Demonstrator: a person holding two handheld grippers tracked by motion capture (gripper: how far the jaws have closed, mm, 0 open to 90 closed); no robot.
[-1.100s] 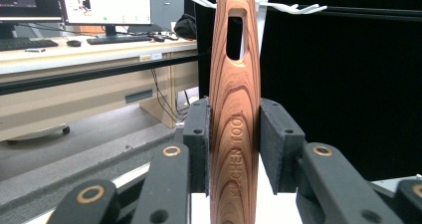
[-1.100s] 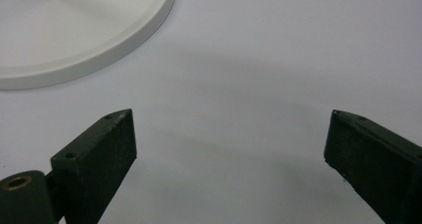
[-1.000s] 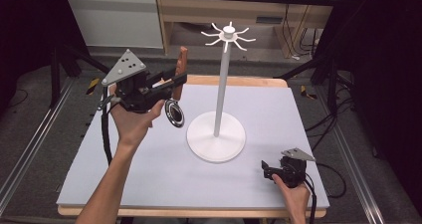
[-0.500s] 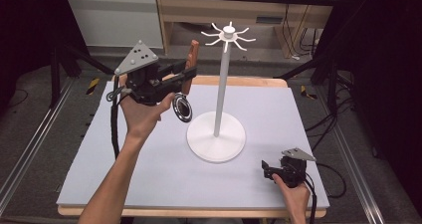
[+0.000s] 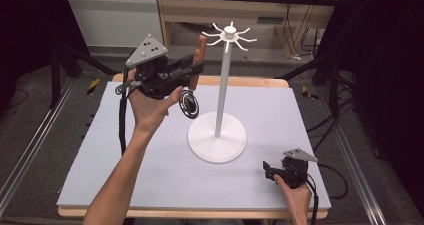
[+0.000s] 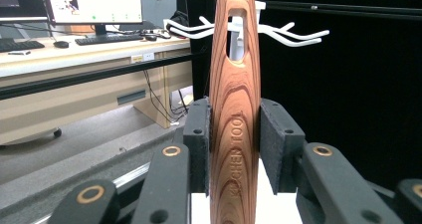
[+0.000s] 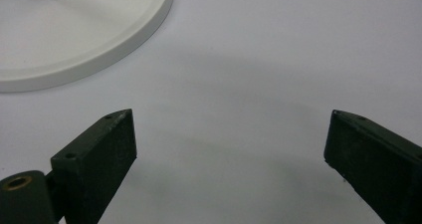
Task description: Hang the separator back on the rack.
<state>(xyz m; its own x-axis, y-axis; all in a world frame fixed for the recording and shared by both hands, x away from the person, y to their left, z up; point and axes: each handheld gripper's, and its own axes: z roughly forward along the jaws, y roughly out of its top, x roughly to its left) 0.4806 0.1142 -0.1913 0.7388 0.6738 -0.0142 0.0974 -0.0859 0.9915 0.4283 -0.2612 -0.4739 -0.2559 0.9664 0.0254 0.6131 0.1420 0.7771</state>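
A kitchen tool with a wooden handle (image 5: 200,47) and a round black head (image 5: 189,105) hangs upright in the air, left of the white hook stand (image 5: 225,85). My left gripper (image 5: 194,67) is shut on the handle's middle; in the left gripper view the pads (image 6: 199,134) press both sides of the handle (image 6: 234,119). The handle's slotted top end is level with the stand's hooks (image 6: 283,32) and just short of them. My right gripper (image 5: 267,170) rests open on the mat at the front right, nothing between its jaws (image 7: 229,149).
The stand's round white base (image 5: 217,137) sits mid-table on a pale grey mat (image 5: 100,175); its edge (image 7: 74,30) lies just beyond my right gripper. A desk with monitor and keyboard (image 6: 114,37) stands beyond the table.
My left hand has carried the tool up and to the right, bringing the handle's top closer to the stand's hooks. The right gripper has kept still.
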